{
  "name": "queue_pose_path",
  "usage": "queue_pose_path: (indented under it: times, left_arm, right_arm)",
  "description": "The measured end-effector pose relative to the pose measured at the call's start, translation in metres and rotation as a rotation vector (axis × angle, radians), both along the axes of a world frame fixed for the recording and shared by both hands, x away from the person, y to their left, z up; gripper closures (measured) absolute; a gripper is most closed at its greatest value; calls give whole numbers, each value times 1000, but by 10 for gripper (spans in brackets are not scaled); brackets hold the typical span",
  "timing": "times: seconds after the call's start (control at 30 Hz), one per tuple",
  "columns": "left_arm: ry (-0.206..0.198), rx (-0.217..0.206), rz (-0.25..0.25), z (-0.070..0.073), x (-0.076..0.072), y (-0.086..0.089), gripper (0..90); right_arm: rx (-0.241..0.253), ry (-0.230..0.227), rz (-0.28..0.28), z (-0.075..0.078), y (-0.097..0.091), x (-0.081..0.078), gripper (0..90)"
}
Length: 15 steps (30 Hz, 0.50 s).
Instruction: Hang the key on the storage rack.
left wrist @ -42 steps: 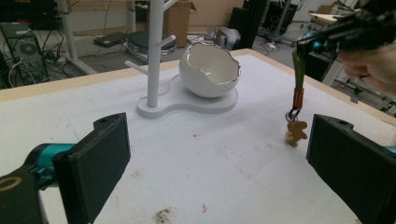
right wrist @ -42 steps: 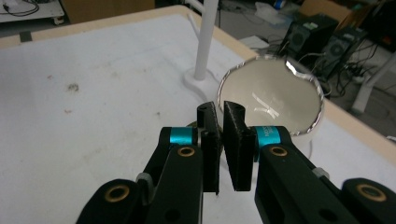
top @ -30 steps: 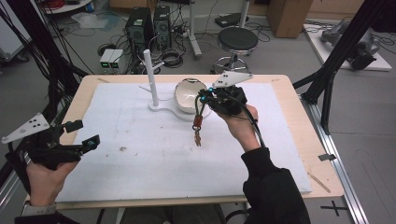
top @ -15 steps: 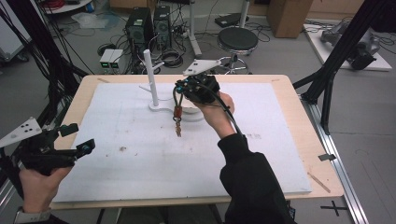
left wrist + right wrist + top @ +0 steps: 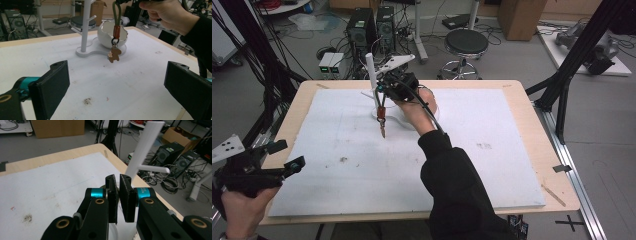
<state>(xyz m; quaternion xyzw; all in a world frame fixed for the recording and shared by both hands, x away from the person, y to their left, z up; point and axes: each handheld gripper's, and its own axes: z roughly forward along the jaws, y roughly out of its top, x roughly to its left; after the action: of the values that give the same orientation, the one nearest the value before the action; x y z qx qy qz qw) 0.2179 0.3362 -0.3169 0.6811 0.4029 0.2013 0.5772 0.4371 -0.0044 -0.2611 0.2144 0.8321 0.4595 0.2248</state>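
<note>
High view: I have the keychain (image 5: pixel 382 117) pinched by its green loop in my right gripper (image 5: pixel 387 90), hanging free just beside the white peg stand (image 5: pixel 371 75) and not yet hooked on a peg, so by my reading the hanging step is left; my left gripper (image 5: pixel 282 156) waits near the table's (image 5: pixel 522 150) near-left corner. Left gripper view: my own jaws stand wide apart, empty, the keychain (image 5: pixel 115 53) dangling before the white bowl (image 5: pixel 105 32). Right gripper view: my pads (image 5: pixel 125 195) are drawn close together, pointing toward a peg of the stand (image 5: pixel 143 147).
</note>
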Motion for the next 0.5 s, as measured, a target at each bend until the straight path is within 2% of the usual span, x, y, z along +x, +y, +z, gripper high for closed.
queue_pose_path:
  times: [0.27,0.5]
  left_arm:
    - [-1,-6,46,-1,-18,11,67]
    - [4,11,73,-2,-31,19,67]
  right_arm:
    - [-2,2,10,-2,24,11,857]
    - [-11,15,11,-7,34,23,856]
